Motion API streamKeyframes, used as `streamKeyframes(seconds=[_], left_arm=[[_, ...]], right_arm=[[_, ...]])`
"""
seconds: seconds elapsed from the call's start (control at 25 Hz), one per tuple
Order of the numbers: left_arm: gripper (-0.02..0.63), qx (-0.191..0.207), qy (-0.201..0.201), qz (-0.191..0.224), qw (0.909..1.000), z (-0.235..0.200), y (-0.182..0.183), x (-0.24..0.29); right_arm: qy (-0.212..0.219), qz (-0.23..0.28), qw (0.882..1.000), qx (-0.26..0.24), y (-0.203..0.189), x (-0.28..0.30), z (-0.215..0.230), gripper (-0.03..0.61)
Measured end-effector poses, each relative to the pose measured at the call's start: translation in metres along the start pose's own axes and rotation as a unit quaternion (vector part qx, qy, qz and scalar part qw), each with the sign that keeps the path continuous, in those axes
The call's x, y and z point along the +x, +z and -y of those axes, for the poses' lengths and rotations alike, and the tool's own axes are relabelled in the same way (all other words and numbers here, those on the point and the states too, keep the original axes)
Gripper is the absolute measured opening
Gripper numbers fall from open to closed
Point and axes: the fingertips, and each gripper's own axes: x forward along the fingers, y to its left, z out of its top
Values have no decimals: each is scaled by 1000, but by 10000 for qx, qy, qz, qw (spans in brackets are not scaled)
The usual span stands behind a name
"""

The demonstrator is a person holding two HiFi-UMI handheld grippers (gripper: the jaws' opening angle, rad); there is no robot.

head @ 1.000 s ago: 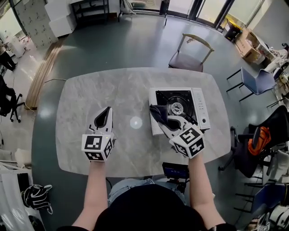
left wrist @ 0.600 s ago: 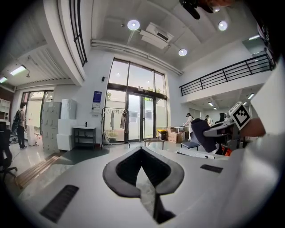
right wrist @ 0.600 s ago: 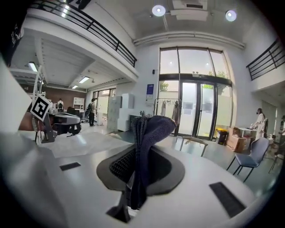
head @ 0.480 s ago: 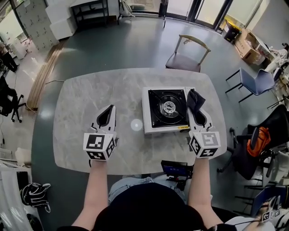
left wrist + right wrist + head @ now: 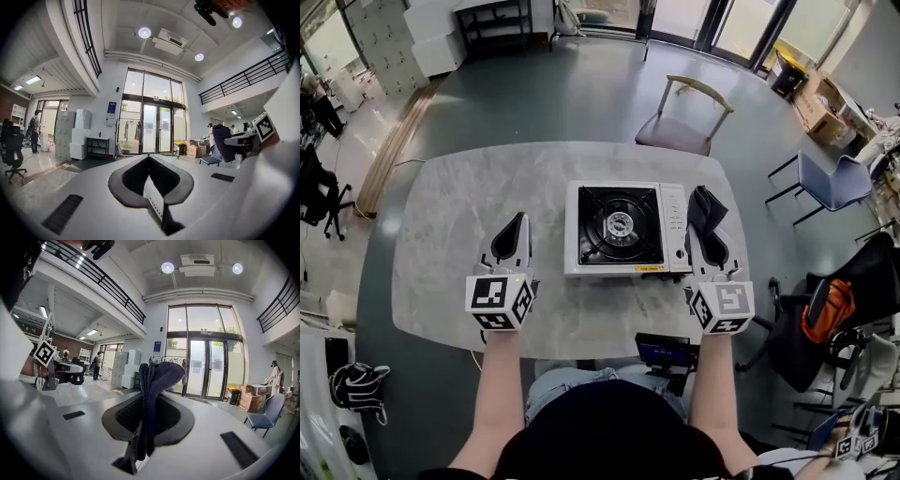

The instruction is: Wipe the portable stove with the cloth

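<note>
The portable stove (image 5: 623, 230), white with a black burner top, sits on the marble table (image 5: 459, 197) in the head view. My right gripper (image 5: 710, 242) rests just right of the stove, beside its control panel, shut on a dark blue cloth (image 5: 705, 208) that sticks out past the jaws. In the right gripper view the cloth (image 5: 157, 380) hangs folded out of the right gripper (image 5: 146, 404) and hides its fingertips. My left gripper (image 5: 510, 236) lies on the table left of the stove, apart from it. The left gripper (image 5: 149, 159) shows its jaws together with nothing held.
A wooden-armed chair (image 5: 684, 112) stands at the table's far side and a blue chair (image 5: 830, 178) to the right. A small dark device (image 5: 664, 352) sits at the table's near edge. More chairs and bags crowd the floor at right.
My right gripper has carried the cloth off the stove's front-left part and across to the stove's right side. The left gripper has stayed where it was.
</note>
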Motion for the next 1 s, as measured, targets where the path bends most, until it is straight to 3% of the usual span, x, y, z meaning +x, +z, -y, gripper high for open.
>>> streamKeyframes(seconds=[0.44, 1.0], left_arm=[[11, 147, 223, 184, 9995, 44, 14, -3], [11, 238, -48, 403, 9989, 42, 36, -8]], right_arm=[[469, 184, 9986, -153, -3, -12, 23, 64], [163, 236, 9995, -111, 6, -26, 16, 64]])
